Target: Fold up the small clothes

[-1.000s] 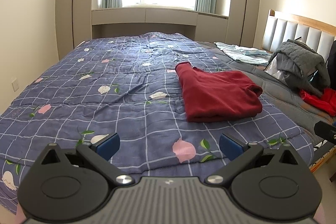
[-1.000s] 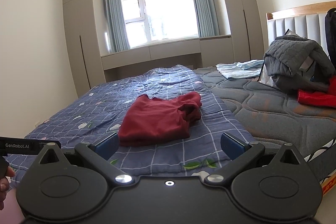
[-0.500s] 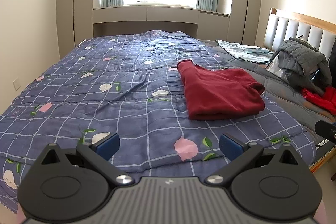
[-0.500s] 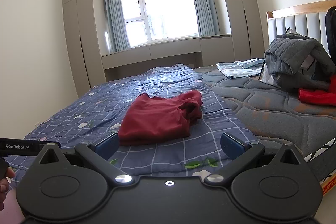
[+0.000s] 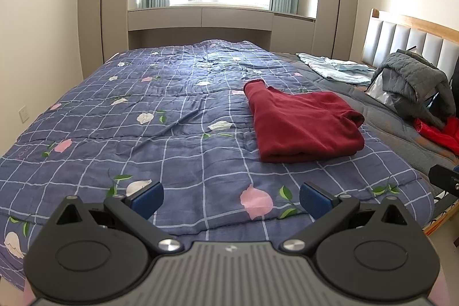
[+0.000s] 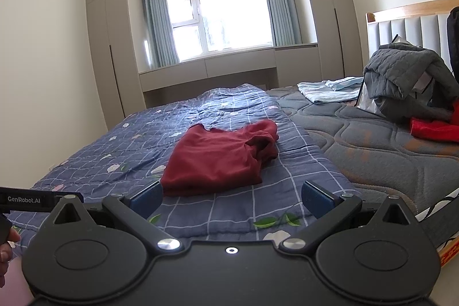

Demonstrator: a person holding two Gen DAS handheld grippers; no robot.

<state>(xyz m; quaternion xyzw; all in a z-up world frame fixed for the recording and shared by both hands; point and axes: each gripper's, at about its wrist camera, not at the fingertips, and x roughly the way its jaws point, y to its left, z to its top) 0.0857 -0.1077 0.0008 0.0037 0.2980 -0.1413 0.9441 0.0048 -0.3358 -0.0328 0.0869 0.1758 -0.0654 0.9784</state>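
Note:
A dark red garment (image 5: pixel 304 122) lies folded on the blue checked quilt (image 5: pixel 149 116), right of the bed's middle. It also shows in the right wrist view (image 6: pixel 221 159), just beyond the fingers. My left gripper (image 5: pixel 231 195) is open and empty, held over the near edge of the quilt, well short of the garment. My right gripper (image 6: pixel 231 197) is open and empty, near the garment's front edge and apart from it.
A grey quilted jacket (image 5: pixel 413 82) and a bright red garment (image 5: pixel 439 131) lie by the padded headboard (image 5: pixel 401 39). Light blue clothes (image 5: pixel 335 70) lie on the grey mattress (image 6: pixel 373 145). The other gripper's edge (image 6: pixel 37 200) shows at the left of the right wrist view.
Both grippers stay open. The left view has shifted slightly so the garment sits a little lower and nearer. The right view is almost unchanged.

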